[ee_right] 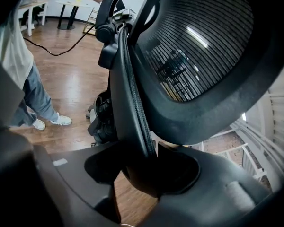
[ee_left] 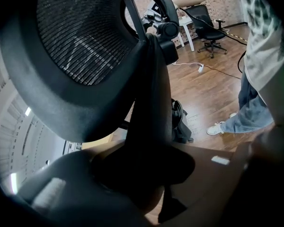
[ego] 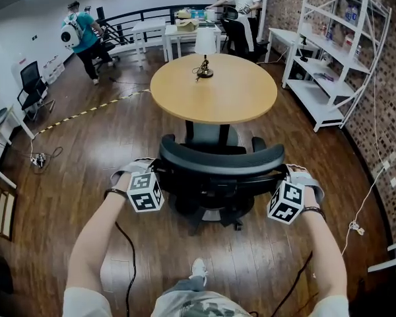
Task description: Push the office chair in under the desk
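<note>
A black mesh-backed office chair (ego: 221,160) stands just in front of a round wooden desk (ego: 214,88), facing it. My left gripper (ego: 156,177) is clamped on the left edge of the backrest and my right gripper (ego: 282,180) on the right edge. In the left gripper view, the backrest's black frame (ee_left: 146,108) runs down between the jaws of the left gripper (ee_left: 142,183). The right gripper view has the frame's ribbed edge (ee_right: 132,103) caught the same way in the right gripper (ee_right: 142,174). The backrest hides the chair's seat in the head view.
A table lamp (ego: 204,48) stands on the desk. White shelves (ego: 330,51) line the brick wall at right. Cables trail over the wooden floor at left (ego: 86,111) and right (ego: 356,226). Another black chair (ego: 33,84) sits far left. Two people stand at the back by white tables (ego: 185,32).
</note>
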The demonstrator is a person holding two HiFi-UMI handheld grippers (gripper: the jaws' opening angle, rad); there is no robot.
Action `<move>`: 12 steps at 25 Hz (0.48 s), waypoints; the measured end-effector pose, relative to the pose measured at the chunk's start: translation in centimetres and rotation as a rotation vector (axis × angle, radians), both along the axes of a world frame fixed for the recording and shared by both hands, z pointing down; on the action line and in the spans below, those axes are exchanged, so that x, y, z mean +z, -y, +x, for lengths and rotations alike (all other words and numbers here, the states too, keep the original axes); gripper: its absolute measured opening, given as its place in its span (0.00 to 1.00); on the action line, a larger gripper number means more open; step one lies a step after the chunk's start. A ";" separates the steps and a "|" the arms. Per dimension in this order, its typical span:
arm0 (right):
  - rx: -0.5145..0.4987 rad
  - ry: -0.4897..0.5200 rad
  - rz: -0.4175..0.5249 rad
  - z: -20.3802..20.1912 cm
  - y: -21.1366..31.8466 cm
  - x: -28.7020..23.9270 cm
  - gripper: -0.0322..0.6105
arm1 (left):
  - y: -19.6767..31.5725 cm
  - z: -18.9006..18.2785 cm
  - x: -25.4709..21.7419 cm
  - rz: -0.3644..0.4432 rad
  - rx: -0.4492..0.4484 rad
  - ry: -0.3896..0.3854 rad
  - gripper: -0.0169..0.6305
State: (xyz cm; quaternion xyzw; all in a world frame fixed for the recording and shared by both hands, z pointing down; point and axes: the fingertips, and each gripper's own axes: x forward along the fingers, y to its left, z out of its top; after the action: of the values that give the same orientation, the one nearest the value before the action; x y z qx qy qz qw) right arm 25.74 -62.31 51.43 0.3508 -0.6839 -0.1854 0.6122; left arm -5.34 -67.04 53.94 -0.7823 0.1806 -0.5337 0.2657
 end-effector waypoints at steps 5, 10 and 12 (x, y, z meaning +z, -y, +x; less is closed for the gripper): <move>0.012 -0.003 0.006 0.3 3.6 0.1 0.38 | 3.7 0.3 0.2 -0.002 0.005 0.003 0.26; 0.023 -0.004 -0.006 1.4 6.9 0.2 0.38 | 7.1 1.3 0.1 -0.004 0.011 0.003 0.26; 0.029 -0.004 -0.003 1.4 8.0 -0.1 0.38 | 8.3 1.5 0.0 -0.001 0.014 0.002 0.26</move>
State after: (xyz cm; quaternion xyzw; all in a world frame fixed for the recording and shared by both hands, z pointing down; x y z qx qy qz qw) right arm 27.17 -70.29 51.36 0.3595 -0.6780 -0.1763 0.6165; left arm -3.83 -75.31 53.90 -0.7832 0.1743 -0.5326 0.2692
